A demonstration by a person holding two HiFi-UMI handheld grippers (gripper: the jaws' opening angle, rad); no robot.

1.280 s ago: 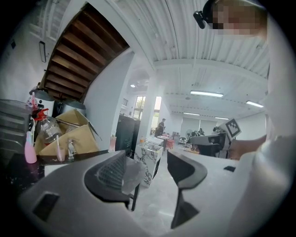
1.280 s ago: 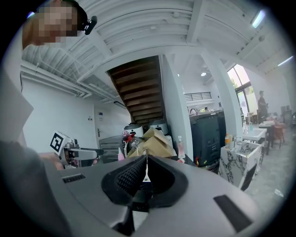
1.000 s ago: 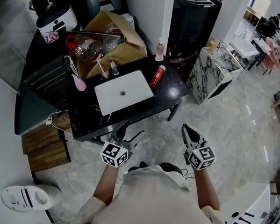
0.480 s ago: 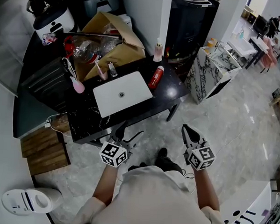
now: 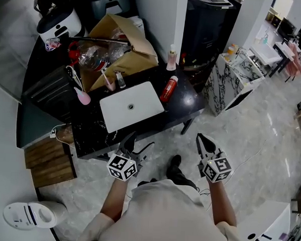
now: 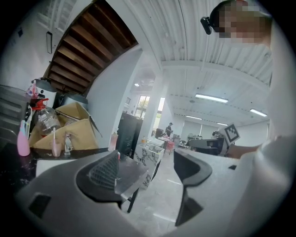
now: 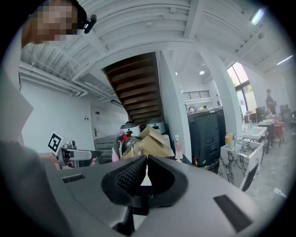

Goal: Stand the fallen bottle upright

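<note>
Bottle, head view: red bottle [image 5: 168,88] lies flat on black bench [image 5: 189,100], just beside right edge of white basin [image 5: 131,105].
Long axis: runs along basin's right edge, away from the person.
Left gripper, head view: left gripper [image 5: 139,142] off the bench, on near side of basin, well apart from bottle.
Right gripper, head view: right gripper [image 5: 200,137] nearer the person than the basin and off to its right, also well apart.
Nearer hand: bottle sits ahead, between the two; no clear winner.
Left gripper view: left gripper [image 6: 147,159] spread wide, jaws just been opening, nothing between them; probably the readier one.
Right gripper view: right gripper [image 7: 145,159] clenched, empty; bottle not seen.
</note>
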